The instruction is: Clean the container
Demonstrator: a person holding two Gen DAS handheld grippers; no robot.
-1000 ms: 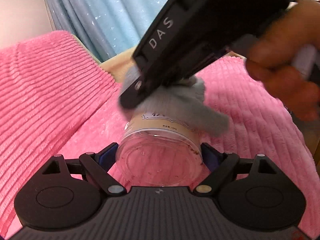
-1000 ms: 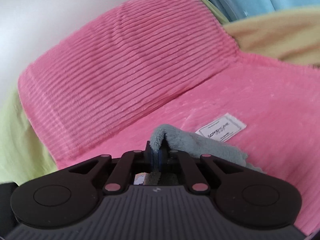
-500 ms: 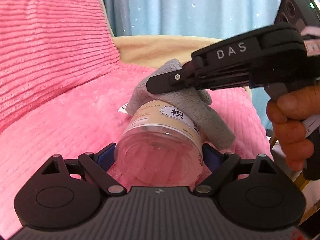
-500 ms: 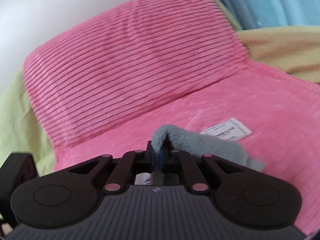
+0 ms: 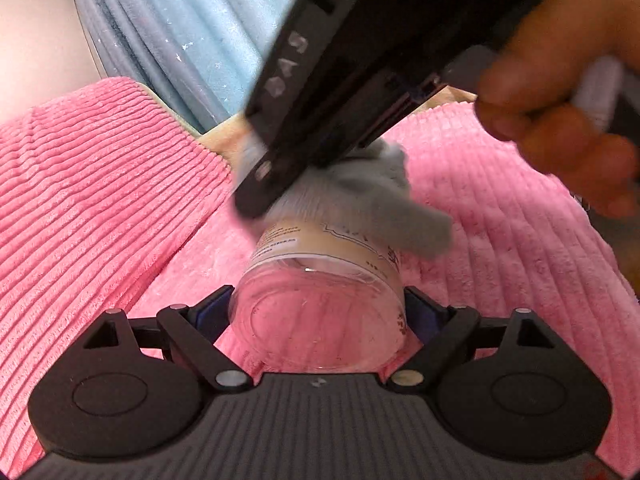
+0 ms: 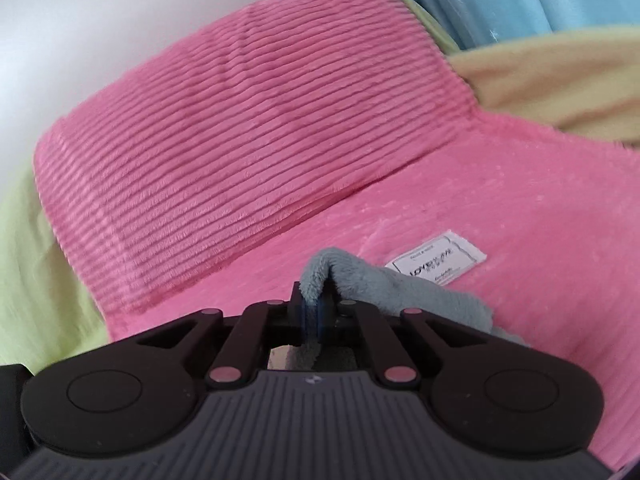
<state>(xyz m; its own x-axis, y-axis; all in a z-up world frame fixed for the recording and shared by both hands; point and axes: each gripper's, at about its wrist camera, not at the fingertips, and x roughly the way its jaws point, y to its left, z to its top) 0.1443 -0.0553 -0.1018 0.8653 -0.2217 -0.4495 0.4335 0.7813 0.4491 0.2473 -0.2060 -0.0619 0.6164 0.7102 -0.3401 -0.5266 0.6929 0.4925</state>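
My left gripper [image 5: 318, 312] is shut on a clear plastic jar [image 5: 320, 304] with a beige label, held with its base toward the camera. My right gripper [image 6: 310, 312] is shut on a grey cloth [image 6: 400, 296]. In the left wrist view the right gripper's black body [image 5: 360, 64] reaches in from the upper right and presses the grey cloth [image 5: 372, 196] onto the far end of the jar. The jar's far end is hidden under the cloth.
A pink ribbed cushion [image 6: 248, 132] and a pink plush blanket [image 6: 540, 208] with a white tag [image 6: 436, 262] lie below. A blue curtain [image 5: 180, 32] hangs behind. A beige fabric [image 6: 560, 80] and a green sheet [image 6: 36, 260] border the pink.
The jar and left gripper have tilted back toward the cushion. The right gripper has swung from a level reach to a steep one from above, still with the cloth on the jar.
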